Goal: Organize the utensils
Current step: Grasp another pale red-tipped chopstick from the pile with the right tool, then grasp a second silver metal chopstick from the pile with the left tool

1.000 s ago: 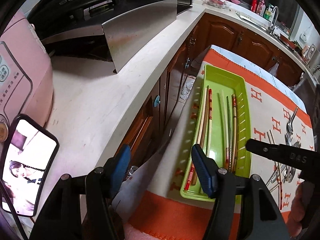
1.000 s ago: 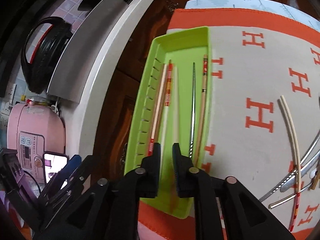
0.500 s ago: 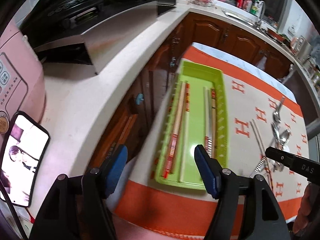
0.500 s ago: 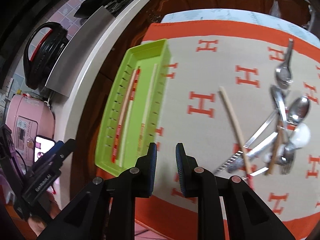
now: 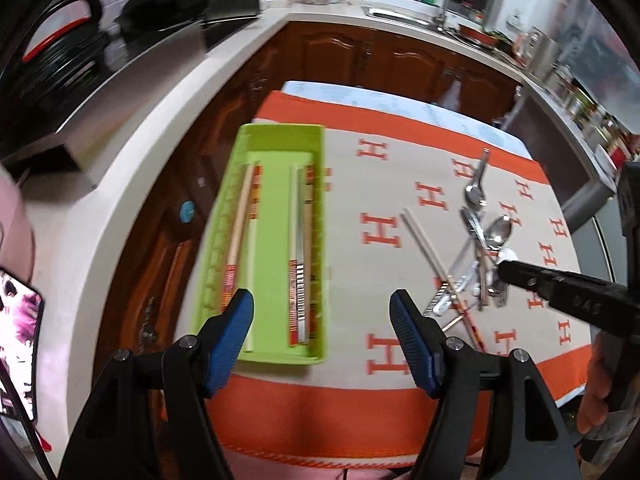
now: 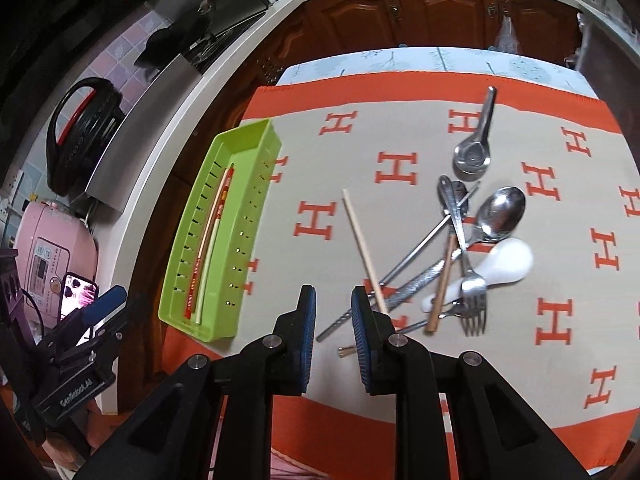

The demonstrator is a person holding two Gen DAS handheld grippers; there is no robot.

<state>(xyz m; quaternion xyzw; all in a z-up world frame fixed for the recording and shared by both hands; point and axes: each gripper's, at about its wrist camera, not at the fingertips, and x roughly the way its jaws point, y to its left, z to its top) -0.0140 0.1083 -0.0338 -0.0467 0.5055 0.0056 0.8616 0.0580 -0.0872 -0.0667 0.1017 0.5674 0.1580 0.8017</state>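
Note:
A green tray [image 5: 280,136] [image 6: 248,136] lies at the left edge of the orange-and-beige cloth with several chopsticks [image 5: 302,248] [image 6: 212,240] lengthwise in it. To its right lies a loose pile of utensils [image 6: 460,260] [image 5: 480,248]: steel spoons, a fork [image 6: 474,304], a white ceramic spoon [image 6: 508,260], metal chopsticks and a wooden chopstick [image 6: 364,252]. My left gripper [image 5: 320,308] hangs wide open and empty over the tray's near end. My right gripper [image 6: 334,300] hovers over the near left edge of the pile, its jaws a narrow gap apart with nothing between them.
A white counter curves along the left, with a pink rice cooker [image 6: 52,248], a lit phone [image 6: 78,292] and a steel panel [image 6: 132,152] on it. Brown cabinets [image 6: 400,8] stand behind the table. The cloth [image 6: 560,360] is bare to the right of the pile.
Both grippers have swung right, from over the tray towards the utensil pile. The pale chopstick blurred between my right fingers a second ago is gone from them. The left jaws stand slightly wider.

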